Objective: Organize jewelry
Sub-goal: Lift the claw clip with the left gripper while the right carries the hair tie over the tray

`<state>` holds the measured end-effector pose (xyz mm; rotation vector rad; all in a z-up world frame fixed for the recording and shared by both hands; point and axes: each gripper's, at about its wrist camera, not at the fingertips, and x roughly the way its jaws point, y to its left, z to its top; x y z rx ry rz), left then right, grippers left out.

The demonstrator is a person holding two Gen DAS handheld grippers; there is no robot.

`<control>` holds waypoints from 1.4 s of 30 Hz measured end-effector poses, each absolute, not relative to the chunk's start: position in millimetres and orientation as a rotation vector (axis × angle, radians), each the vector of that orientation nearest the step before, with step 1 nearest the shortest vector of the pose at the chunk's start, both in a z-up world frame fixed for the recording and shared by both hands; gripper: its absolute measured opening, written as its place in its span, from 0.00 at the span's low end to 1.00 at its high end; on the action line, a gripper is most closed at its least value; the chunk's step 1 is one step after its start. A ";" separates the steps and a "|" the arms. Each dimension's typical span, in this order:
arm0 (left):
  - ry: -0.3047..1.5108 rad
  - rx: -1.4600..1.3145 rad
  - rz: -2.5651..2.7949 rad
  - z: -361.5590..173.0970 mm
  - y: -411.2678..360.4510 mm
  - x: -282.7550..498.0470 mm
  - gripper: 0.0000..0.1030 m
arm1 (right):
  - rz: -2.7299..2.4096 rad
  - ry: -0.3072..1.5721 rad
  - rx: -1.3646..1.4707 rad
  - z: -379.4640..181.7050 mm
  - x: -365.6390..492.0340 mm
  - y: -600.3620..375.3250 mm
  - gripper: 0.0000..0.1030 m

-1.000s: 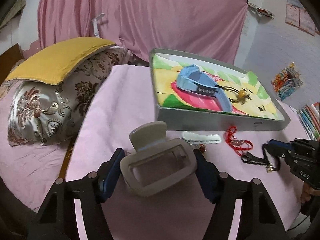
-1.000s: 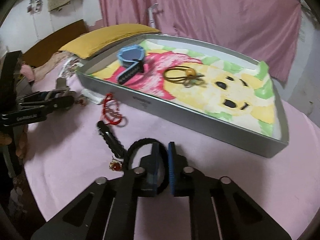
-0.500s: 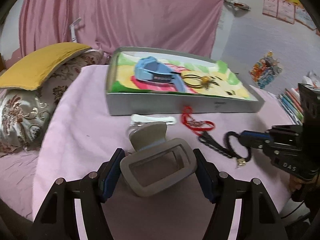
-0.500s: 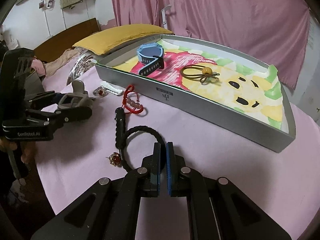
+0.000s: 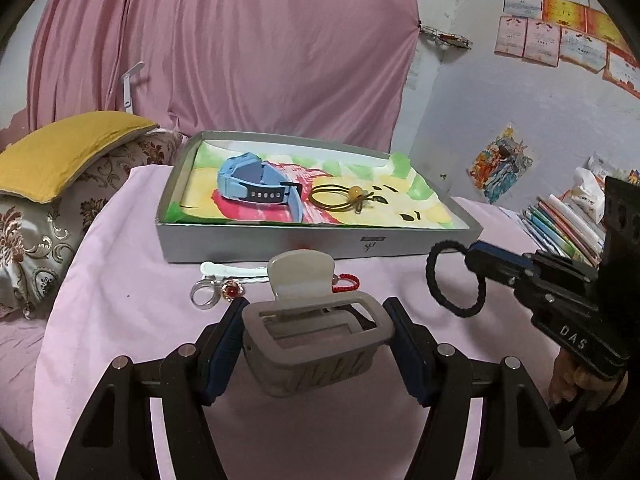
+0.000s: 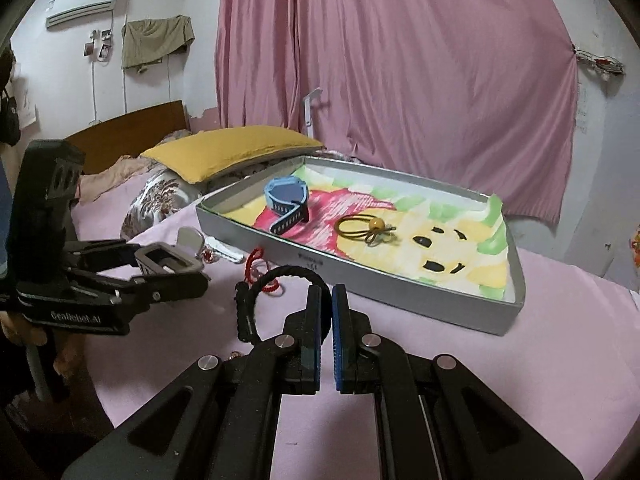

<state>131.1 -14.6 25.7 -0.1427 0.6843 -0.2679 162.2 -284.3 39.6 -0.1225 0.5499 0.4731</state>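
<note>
The left tool (image 5: 316,344) clamps a grey clip (image 5: 316,332), and the right tool (image 6: 326,320) pinches a black cord (image 6: 256,296) that dangles to its left. The cord could slip or snag the box (image 5: 320,246) wall ahead of both tools, as only a short bit sits between the pads. The clip could twist out if tilted. Below the left tool lie a ring (image 5: 204,294), red stud (image 5: 231,291), white clip (image 5: 228,269) and red cord (image 5: 346,283); the box already holds a watch (image 5: 256,188) and hair tie (image 5: 340,198)
</note>
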 end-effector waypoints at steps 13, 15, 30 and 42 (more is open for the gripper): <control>0.556 -0.142 -0.284 44.1 -16.8 123.2 0.63 | 0.474 0.467 -0.038 55.8 162.1 -295.6 0.04; 0.484 -0.140 -0.290 56.1 -18.5 122.6 0.63 | 0.459 0.417 -0.032 66.6 161.6 -297.1 0.04; 0.159 -0.134 -0.226 114.2 -37.3 186.9 0.63 | 0.355 0.155 0.118 127.5 214.0 -315.9 0.05; 0.367 -0.173 -0.213 84.7 -44.4 259.3 0.63 | 0.277 0.362 0.185 84.2 290.8 -331.3 0.05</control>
